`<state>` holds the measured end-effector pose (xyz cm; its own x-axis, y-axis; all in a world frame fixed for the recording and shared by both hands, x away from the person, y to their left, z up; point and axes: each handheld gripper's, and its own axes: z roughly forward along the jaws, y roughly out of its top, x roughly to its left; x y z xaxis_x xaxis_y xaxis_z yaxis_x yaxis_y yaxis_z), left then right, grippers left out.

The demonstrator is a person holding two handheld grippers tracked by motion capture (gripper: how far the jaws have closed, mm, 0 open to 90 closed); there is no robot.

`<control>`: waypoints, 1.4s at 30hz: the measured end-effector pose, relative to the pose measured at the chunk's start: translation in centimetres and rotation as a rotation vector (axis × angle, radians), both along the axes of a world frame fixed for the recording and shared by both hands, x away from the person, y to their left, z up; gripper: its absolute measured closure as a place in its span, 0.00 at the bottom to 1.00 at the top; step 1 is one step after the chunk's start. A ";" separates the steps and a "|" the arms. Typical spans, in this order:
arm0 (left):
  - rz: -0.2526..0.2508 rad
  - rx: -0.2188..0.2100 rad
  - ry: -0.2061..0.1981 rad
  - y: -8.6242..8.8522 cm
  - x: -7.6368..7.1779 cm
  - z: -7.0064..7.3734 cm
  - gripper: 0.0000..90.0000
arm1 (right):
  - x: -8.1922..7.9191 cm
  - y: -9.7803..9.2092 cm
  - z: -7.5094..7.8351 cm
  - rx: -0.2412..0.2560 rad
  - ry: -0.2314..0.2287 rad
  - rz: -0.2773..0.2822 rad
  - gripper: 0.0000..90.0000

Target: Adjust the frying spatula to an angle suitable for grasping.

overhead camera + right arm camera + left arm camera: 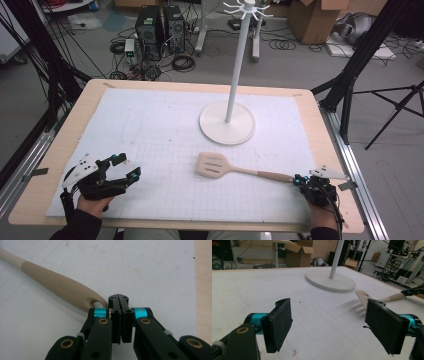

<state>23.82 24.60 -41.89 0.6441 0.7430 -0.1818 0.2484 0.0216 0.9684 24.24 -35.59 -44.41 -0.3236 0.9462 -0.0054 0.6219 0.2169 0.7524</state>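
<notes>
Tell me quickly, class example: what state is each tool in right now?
Left tool: open, jaws wide apart, holding nothing.
Right tool: closed, jaws pressed together with nothing between them, sitting just beside the spatula's handle end.

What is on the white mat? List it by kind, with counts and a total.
Spatula: 1
Hook stand: 1
Grippers: 2, the left gripper and the right gripper
Total: 4
</notes>
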 end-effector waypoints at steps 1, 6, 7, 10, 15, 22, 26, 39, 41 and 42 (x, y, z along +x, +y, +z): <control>-0.001 0.002 0.000 0.0 0.0 0.0 0.24 | 0.1 0.0 0.0 0.011 0.006 -0.008 0.99; -0.004 0.007 0.002 -0.1 0.1 0.0 0.24 | 0.9 0.6 0.0 -0.001 0.002 0.005 0.99; -0.006 0.006 0.003 -0.1 0.1 0.0 0.24 | 1.2 0.9 0.1 -0.004 0.007 0.011 0.99; -0.003 0.004 0.002 -0.1 0.1 0.0 0.24 | 2.3 2.1 0.3 -0.013 0.012 0.041 0.99; 0.002 -0.003 0.000 0.1 0.0 0.0 0.24 | 4.3 4.8 0.5 -0.012 0.017 0.086 0.99; 0.006 -0.014 0.000 0.5 0.0 0.1 0.24 | 6.9 8.6 0.6 -0.035 0.017 0.129 0.99; 0.007 -0.016 0.002 0.5 0.0 0.1 0.24 | 7.7 10.1 0.6 -0.035 0.016 0.147 0.98; 0.006 -0.017 0.000 0.6 0.0 0.1 0.24 | 10.0 14.0 0.3 0.015 0.015 0.175 0.94; 0.007 -0.015 -0.001 0.7 0.0 0.1 0.25 | 10.1 14.2 0.3 0.029 0.016 0.169 0.88; 0.006 -0.016 -0.002 0.7 0.0 0.1 0.25 | 10.2 14.2 0.3 0.026 0.010 0.168 0.85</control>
